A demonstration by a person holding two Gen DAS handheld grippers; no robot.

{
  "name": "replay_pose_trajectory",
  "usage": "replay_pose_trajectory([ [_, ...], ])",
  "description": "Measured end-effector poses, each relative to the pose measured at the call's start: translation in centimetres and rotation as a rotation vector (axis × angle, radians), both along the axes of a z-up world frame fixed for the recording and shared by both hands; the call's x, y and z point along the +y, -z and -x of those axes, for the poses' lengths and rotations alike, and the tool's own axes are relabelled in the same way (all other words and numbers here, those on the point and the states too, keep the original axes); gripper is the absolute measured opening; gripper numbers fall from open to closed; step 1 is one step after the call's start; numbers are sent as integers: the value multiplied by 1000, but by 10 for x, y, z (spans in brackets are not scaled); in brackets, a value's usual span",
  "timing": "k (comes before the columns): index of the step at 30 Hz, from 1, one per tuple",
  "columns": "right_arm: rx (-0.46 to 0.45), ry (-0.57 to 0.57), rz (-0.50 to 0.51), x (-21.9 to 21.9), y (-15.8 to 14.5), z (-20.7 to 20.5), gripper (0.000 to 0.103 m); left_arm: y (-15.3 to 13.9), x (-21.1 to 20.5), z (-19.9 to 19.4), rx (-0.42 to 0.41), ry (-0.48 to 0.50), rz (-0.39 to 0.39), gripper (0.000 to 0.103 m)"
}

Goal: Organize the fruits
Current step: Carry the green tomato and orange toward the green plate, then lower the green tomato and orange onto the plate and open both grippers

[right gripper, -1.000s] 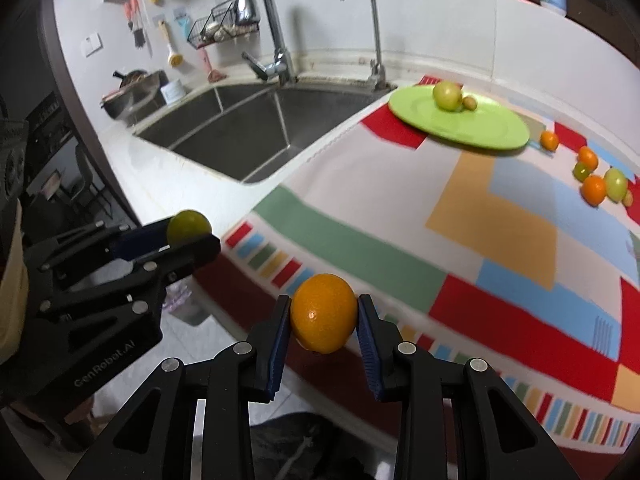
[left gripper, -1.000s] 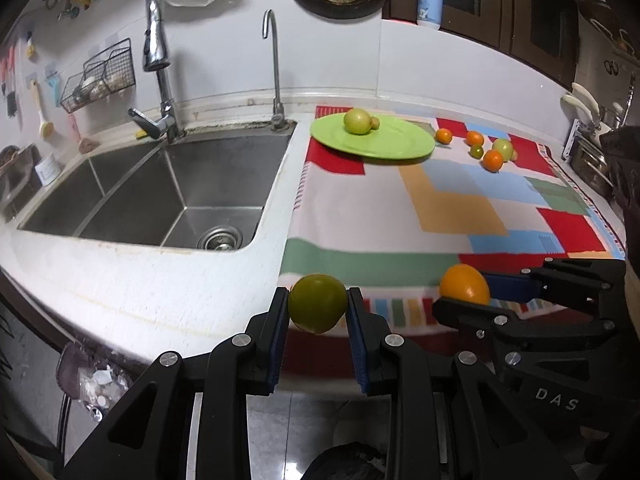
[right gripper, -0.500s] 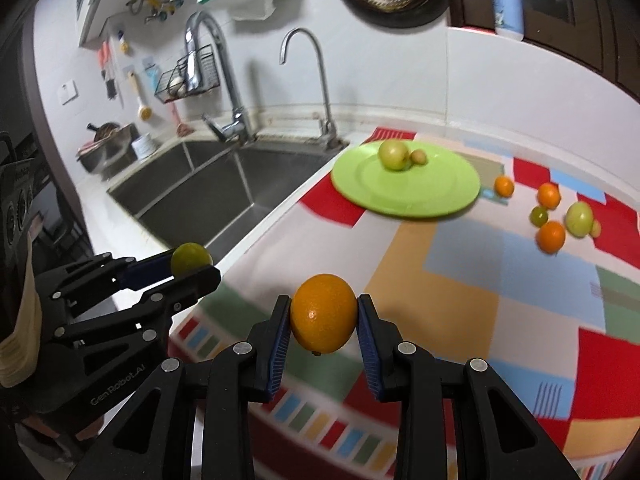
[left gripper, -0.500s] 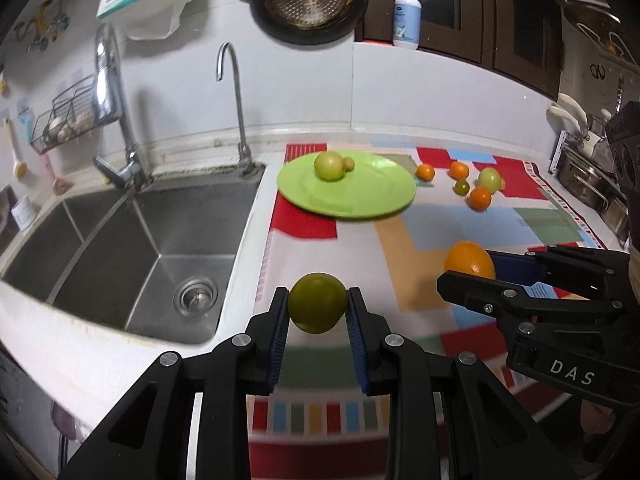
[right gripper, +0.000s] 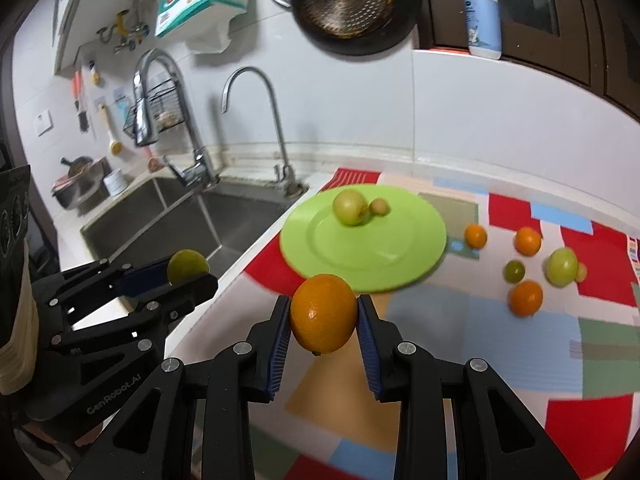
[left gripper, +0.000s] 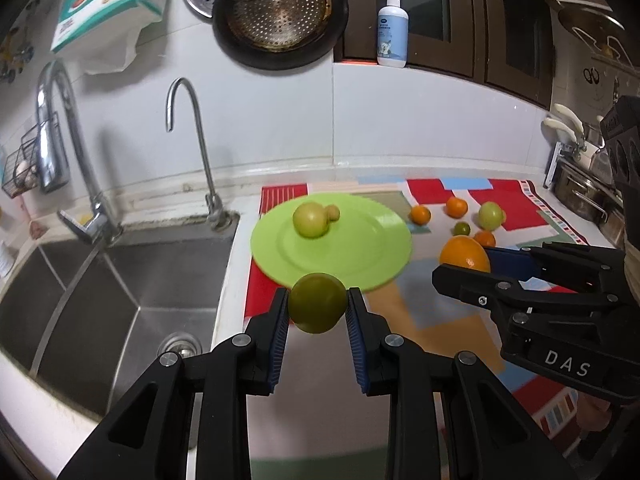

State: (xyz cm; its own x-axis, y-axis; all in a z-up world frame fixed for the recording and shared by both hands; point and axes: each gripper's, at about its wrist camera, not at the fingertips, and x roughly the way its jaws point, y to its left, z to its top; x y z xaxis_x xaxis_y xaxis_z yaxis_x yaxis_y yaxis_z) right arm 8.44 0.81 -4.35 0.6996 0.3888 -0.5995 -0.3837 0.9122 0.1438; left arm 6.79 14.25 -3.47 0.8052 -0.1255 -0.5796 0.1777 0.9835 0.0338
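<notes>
My left gripper (left gripper: 318, 306) is pinching a round green fruit (left gripper: 317, 303) between its blue pads, held in the air just short of the near rim of the green plate (left gripper: 360, 256). My right gripper (right gripper: 323, 320) is clamped on an orange (right gripper: 323, 319) the same way, also off the surface and near the plate's front edge; from the left camera I see that orange (left gripper: 464, 255) poking out above the right gripper's black fingers. From the right camera the left gripper sits off to the side over the counter edge by the sink (right gripper: 192, 224). The plate lies on a patchwork cloth (right gripper: 460, 320) beside the sink and already carries a pale green fruit (right gripper: 351, 207) with a small brownish one (right gripper: 379, 207) touching it. Farther along the cloth, apart from the plate, I count three small oranges (right gripper: 525, 298), a little dark green fruit (right gripper: 514, 271) and a larger light green one (right gripper: 562, 266), loosely grouped.
</notes>
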Motion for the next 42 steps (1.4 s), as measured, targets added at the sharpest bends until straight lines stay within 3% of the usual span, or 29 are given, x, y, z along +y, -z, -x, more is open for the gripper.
replay_pose_trajectory([
  [8,-24,33,5,-1,-7,-45,34,-3,0,-50,-15,35,2,29],
  [15,-10,30,16,3,0,-86,34,7,0,-95,20,37,-1,29],
  [29,96,22,14,0,50,-166,34,56,-7,-165,139,20,-36,29],
  [39,154,21,10,0,77,-197,34,77,-11,-189,186,13,-37,29],
  [41,149,31,15,0,78,-198,35,76,-10,-189,175,10,-42,33],
  [42,148,32,15,0,77,-198,40,75,-9,-188,170,5,-46,38],
])
